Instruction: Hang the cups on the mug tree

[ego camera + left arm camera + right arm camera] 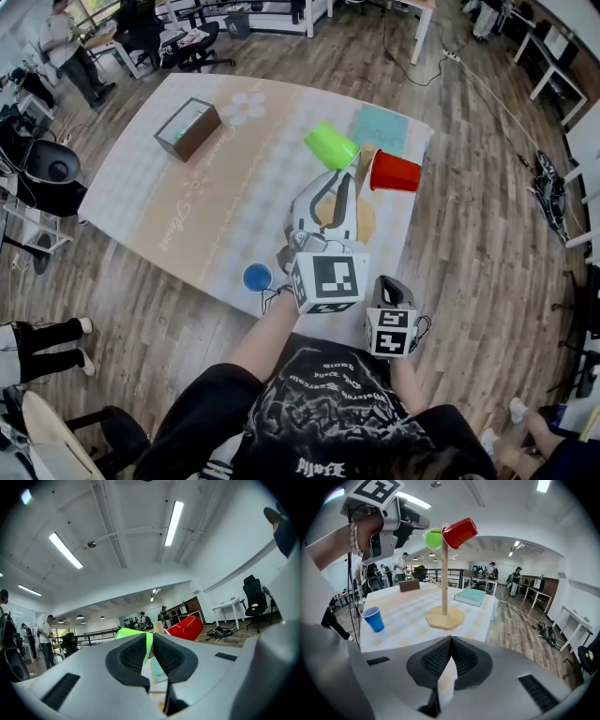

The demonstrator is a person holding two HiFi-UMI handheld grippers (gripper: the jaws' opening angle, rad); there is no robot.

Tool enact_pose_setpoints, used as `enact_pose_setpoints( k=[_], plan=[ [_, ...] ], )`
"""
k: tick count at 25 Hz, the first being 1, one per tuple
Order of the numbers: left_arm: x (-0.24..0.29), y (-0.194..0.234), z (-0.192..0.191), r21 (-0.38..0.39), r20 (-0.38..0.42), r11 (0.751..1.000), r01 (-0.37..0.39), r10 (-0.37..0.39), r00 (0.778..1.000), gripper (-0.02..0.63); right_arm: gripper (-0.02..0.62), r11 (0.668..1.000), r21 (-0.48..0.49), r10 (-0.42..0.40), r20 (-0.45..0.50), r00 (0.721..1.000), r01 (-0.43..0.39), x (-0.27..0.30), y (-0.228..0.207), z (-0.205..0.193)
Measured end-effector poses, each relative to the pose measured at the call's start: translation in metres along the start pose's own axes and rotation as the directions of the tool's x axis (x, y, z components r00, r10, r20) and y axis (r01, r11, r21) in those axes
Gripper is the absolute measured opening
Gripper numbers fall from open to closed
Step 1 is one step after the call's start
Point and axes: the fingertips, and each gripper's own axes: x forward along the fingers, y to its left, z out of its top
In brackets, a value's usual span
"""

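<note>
Your left tongs point(150, 641) are clamped on the thin rim of the green cup point(331, 145), held at the top of the mug tree point(444, 573) just beside the hung red cup point(460, 532). Slide it well down its peg and let it settle before you release. Your right tongs point(451, 641) are pressed together, empty. The blue cup point(374, 619) stands on the table point(408, 606).

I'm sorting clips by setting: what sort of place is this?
Probably an open-plan office or lab: a white desk with an office chair beside it, long strip lights on a high ceiling, and people standing around the room.
</note>
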Motion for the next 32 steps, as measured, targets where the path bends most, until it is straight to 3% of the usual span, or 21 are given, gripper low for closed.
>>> enact_pose_setpoints(
  k=[4,7,15,20,24,27,30,32],
  plan=[
    [-0.003,-0.003,-0.001,-0.038,0.007,0.999,0.034,-0.034,0.999,0.081,0.009,1.000,0.003,0.000,0.004,1.000,0.000,0.001,0.001,0.000],
    [-0.012,-0.006,-0.004,-0.109,-0.001,0.990,0.084,-0.084,0.996,0.120,0.009,1.000,0.007,0.006,0.002,1.000,-0.006,0.001,0.004,-0.002],
    [-0.071,0.015,-0.015,-0.315,-0.020,0.930,0.190,-0.207,0.978,0.123,0.009,0.999,0.000,0.034,-0.001,0.999,-0.034,0.005,0.017,-0.004],
    [-0.113,0.052,-0.030,-0.402,-0.071,0.907,0.122,-0.164,0.984,0.123,0.009,0.997,-0.019,0.071,-0.017,0.997,-0.071,0.008,0.030,-0.006],
    [-0.134,0.089,-0.050,-0.423,-0.135,0.906,0.015,-0.080,0.988,0.123,0.009,0.994,-0.039,0.101,-0.024,0.995,-0.102,0.013,0.043,-0.006],
    [-0.151,0.109,-0.073,-0.443,-0.203,0.895,-0.051,-0.045,0.978,0.120,0.009,0.991,-0.047,0.121,-0.027,0.992,-0.123,0.015,0.053,-0.008],
    [-0.167,0.117,-0.109,-0.507,-0.301,0.857,-0.089,-0.080,0.950,0.124,0.009,0.990,-0.052,0.130,-0.027,0.991,-0.131,0.017,0.059,-0.009],
    [-0.179,0.119,-0.137,-0.563,-0.370,0.816,-0.132,-0.106,0.923,0.149,0.009,0.989,-0.054,0.133,-0.032,0.991,-0.135,0.017,0.062,-0.011]
  ],
)
